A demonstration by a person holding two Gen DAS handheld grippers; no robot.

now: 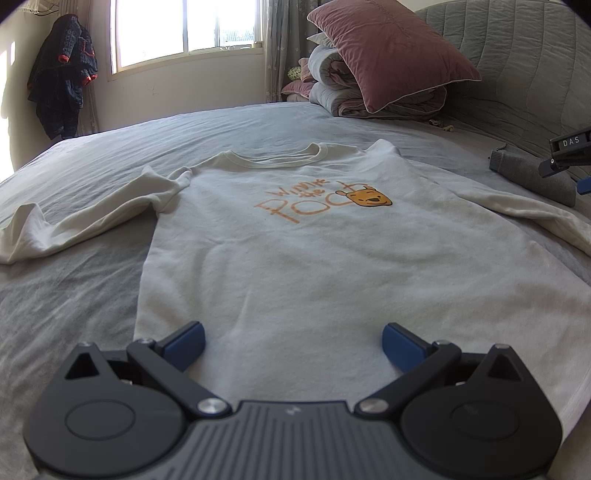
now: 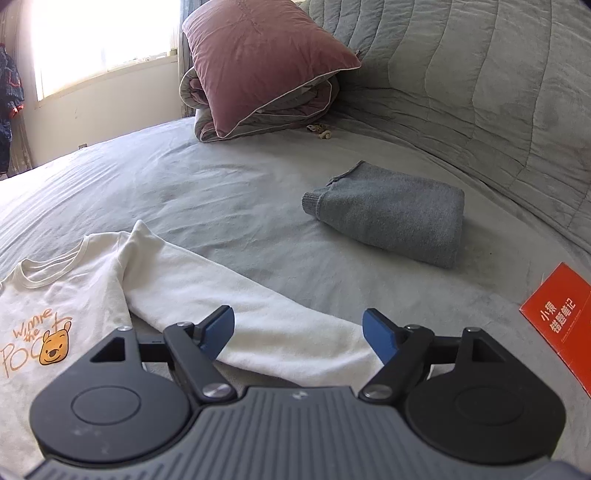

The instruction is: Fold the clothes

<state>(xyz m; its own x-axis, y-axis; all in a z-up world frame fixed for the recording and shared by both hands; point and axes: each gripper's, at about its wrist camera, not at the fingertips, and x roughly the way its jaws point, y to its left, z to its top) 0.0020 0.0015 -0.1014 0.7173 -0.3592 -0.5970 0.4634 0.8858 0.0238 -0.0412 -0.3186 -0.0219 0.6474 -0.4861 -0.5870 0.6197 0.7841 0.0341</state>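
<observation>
My left gripper point(image 1: 293, 341) has its fingers point(image 1: 184, 345) spread wide over the white sweatshirt's point(image 1: 295, 266) hem, gripping nothing. The sweatshirt lies flat, print up, sleeves out, on the grey bed point(image 1: 92, 155). My right gripper point(image 2: 298, 334) fingers stand wide apart over its sleeve point(image 2: 258, 314), holding nothing.

Left wrist view: sits low over the hem of the white shirt point(image 1: 295, 258), facing up its front toward the pink pillow point(image 1: 391, 51) and window point(image 1: 184, 29).
Right wrist view: close above the shirt's sleeve, facing the headboard point(image 2: 480, 74).
Shared: shirt, pillow, folded grey garment point(image 2: 391, 214).
</observation>
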